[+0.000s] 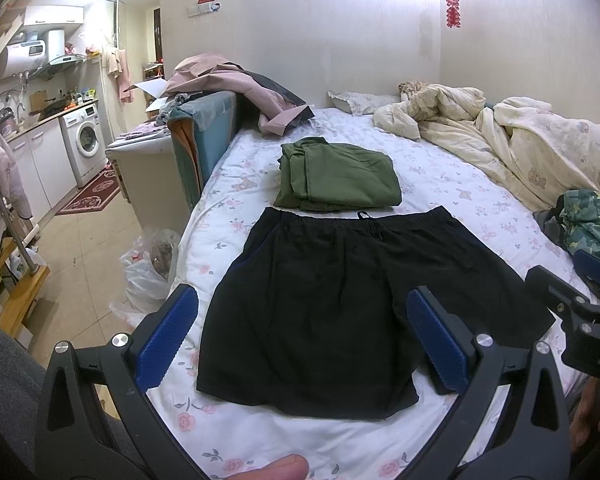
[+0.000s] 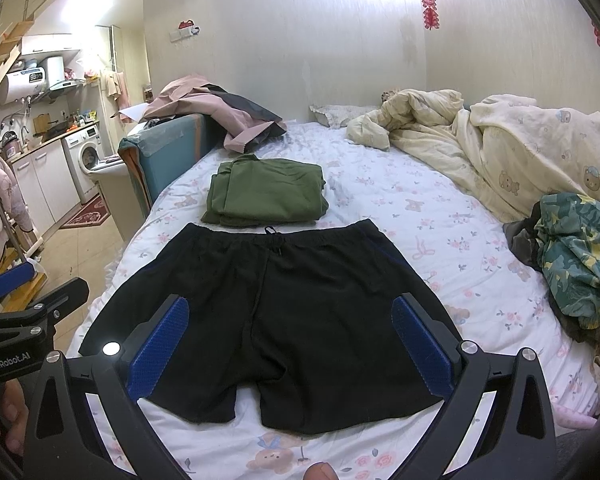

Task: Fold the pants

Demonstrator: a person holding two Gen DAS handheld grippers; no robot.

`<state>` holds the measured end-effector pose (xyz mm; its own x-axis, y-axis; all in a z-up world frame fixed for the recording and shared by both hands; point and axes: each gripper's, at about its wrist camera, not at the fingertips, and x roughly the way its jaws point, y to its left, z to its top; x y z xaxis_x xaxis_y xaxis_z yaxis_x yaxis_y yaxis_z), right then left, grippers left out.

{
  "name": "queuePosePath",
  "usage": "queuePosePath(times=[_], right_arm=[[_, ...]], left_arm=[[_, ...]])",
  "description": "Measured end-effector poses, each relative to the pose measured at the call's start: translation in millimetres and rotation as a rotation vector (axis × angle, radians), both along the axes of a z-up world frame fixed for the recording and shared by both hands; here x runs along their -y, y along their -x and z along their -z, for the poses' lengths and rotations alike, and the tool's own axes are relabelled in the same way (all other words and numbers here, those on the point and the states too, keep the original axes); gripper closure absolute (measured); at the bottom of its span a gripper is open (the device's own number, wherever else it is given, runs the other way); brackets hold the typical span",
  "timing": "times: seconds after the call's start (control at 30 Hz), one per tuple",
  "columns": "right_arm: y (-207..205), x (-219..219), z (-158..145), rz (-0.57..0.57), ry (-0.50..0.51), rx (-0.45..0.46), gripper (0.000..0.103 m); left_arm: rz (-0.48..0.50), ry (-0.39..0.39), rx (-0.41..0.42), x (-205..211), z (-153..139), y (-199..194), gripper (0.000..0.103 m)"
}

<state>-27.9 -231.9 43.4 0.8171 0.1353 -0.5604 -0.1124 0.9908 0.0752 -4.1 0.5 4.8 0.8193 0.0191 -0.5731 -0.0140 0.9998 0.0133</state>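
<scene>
Black shorts lie spread flat on the floral bed sheet, waistband away from me, leg hems toward me; they also show in the right wrist view. My left gripper is open and empty, held above the shorts' left half. My right gripper is open and empty, held above the shorts' near middle. The right gripper's body shows at the right edge of the left wrist view. The left gripper's body shows at the left edge of the right wrist view.
A folded green garment lies just beyond the waistband, also in the right wrist view. A cream quilt and a heap of patterned clothes lie right. Pink clothing drapes a blue headboard. The bed's left edge drops to the floor.
</scene>
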Motion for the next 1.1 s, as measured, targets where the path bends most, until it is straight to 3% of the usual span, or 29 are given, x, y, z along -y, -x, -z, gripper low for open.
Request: queuePosePath(times=[1.1], right_arm=[[-0.7, -1.5, -4.3, 0.001, 0.004, 0.007, 0.0]], left_arm=[[0.0, -0.001, 0.003, -1.0, -0.5, 0.8, 0.0]])
